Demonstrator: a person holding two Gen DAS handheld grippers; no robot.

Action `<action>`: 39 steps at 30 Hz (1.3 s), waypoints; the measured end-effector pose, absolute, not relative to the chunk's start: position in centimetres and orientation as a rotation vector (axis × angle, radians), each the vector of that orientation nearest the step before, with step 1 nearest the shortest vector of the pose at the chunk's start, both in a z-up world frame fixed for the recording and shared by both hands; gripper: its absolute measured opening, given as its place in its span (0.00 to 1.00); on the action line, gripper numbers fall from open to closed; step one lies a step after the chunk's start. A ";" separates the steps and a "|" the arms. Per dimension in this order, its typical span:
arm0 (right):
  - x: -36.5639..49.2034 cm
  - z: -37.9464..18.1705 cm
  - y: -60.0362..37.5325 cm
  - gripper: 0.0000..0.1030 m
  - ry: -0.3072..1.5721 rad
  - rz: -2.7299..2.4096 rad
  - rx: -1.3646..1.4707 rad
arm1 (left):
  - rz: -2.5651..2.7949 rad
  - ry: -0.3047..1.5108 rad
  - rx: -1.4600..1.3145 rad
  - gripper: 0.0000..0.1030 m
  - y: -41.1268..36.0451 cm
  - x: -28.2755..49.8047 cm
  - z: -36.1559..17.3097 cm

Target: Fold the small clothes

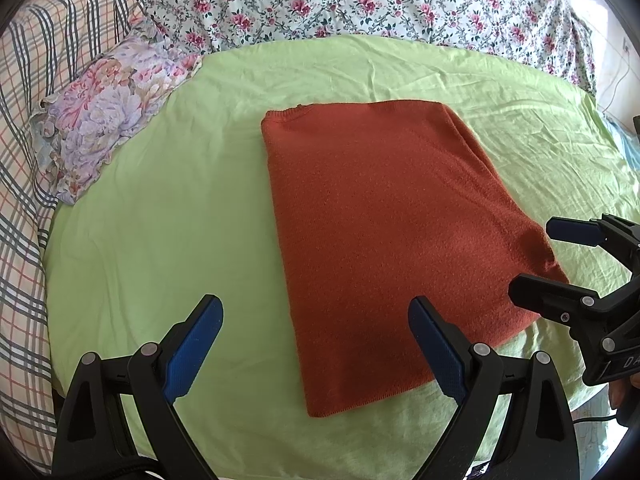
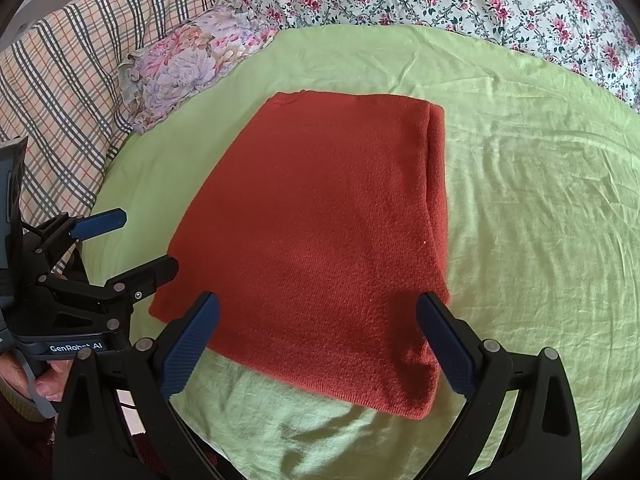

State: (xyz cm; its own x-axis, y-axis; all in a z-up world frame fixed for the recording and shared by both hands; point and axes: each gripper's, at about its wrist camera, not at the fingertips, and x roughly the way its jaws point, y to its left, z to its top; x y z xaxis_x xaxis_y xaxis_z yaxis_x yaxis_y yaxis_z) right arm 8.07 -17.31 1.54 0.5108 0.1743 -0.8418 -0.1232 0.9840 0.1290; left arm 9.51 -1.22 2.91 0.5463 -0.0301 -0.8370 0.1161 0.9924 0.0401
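1. A light green sheet (image 1: 160,240) is covering the bed, wrinkling toward its right side.
2. A floral quilt (image 1: 360,4) is bunching along the far edge, with a plaid blanket (image 1: 44,80) lying at the left.
3. A rust-orange knit garment (image 1: 384,216) is lying folded into a rectangle on the middle of the sheet, doubled layers showing along its right edge.
4. A floral pillow (image 1: 108,112) is resting at the sheet's far left corner, well apart from the garment.
5. The left gripper (image 1: 316,344) is hovering over the garment's near left corner, fingers spread wide, holding nothing.
6. The right gripper (image 2: 318,344) is hovering over the garment's near right edge, fingers likewise apart and empty.
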 end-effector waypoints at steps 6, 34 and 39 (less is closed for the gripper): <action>8.2 1.6 -17.4 0.96 1.019 0.180 0.054 | -0.087 0.989 0.093 0.92 -1.2 9.5 2.9; 9.5 2.1 -17.8 0.96 1.011 0.178 0.048 | -0.104 0.978 0.101 0.92 -1.3 11.6 3.0; 9.9 2.0 -17.7 0.96 1.009 0.176 0.058 | -0.099 0.967 0.110 0.92 -1.3 12.2 3.1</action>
State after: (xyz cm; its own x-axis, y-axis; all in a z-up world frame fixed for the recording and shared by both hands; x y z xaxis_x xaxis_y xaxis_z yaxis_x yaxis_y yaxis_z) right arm 9.95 -17.71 1.99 0.5203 0.1732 -0.8362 -0.1199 0.9843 0.1292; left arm 12.22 -1.30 3.06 0.5643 -0.0351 -0.8248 0.1332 0.9899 0.0490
